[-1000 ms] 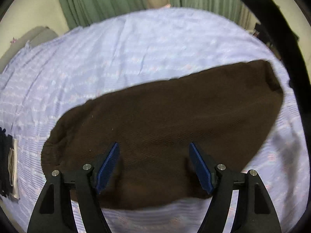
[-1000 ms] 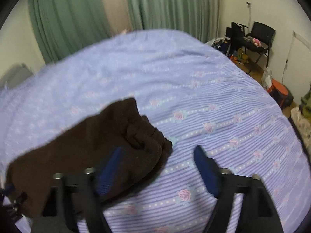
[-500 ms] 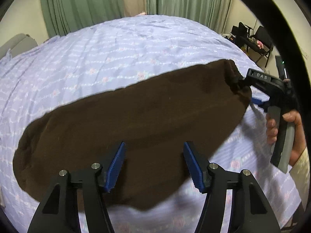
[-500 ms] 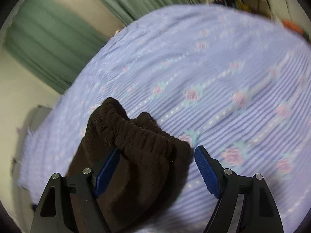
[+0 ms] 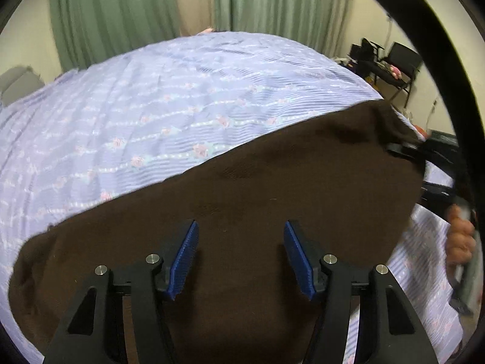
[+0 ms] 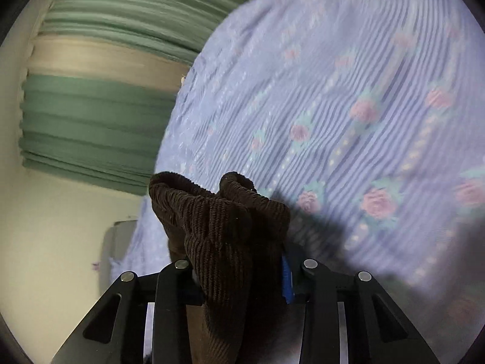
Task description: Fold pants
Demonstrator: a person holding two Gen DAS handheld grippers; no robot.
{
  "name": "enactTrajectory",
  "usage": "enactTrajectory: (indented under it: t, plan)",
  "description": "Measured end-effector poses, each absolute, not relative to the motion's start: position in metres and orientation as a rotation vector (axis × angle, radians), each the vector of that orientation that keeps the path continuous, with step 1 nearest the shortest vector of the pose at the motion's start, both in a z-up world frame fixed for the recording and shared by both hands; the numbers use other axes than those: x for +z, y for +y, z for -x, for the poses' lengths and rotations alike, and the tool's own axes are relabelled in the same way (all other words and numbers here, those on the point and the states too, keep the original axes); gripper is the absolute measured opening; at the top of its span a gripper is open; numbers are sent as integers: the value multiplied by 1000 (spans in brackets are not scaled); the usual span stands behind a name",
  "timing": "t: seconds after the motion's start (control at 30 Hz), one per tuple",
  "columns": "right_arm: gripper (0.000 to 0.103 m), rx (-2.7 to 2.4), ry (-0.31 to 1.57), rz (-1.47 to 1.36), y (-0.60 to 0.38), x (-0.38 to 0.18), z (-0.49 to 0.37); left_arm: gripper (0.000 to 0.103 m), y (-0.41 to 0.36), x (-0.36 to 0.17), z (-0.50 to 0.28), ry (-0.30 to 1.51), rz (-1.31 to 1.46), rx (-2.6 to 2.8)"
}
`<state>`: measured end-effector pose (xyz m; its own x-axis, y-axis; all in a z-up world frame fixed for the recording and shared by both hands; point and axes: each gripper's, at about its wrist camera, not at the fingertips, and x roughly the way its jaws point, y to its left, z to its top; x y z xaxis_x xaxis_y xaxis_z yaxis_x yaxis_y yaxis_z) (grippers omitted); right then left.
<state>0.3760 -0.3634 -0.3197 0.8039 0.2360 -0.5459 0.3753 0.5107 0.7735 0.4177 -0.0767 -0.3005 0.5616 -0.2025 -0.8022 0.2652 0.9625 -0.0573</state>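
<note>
Now that right gripper [image 6: 239, 276] has just closed on pants [image 5: 257, 212] end, fold can start; left gripper [image 5: 241, 257], narrowing, hovers open w/ nothing pinched.

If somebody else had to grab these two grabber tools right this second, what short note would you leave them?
Right gripper: jaws have just been closing and now pinch the bunched end of the brown pants.
Left gripper: open above the middle of the pants, its jaws narrowed a little, holding nothing.
The pants lie spread flat on the lilac flowered bedspread.
Done: one end gripped.
Left: no fold is visible yet; probably grip with the left, then fold.
</note>
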Motion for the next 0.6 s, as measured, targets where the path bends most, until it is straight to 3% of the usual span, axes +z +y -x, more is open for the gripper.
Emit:
enactTrajectory:
  t: [0.07, 0.13, 0.4, 0.53, 0.6]
  plan:
    - [36, -107, 678, -1025, -360, -316, -371, 52, -71, -310, -425, 965, -35, -256]
    - [36, -118, 696, -964, -355, -308, -364, 36, -68, -323, -433, 1025, 3, -242]
    - [36, -137, 691, -678, -323, -252, -351, 36, -77, -342, -449, 1155, 10, -260]
    - [36, -156, 668, -550, -294, -213, -357, 36, -46, -297, -441, 1117, 91, -205]
    - [36, -161, 650, -499, -278, -190, -356, 42, -20, -264, -423, 1063, 135, -177]
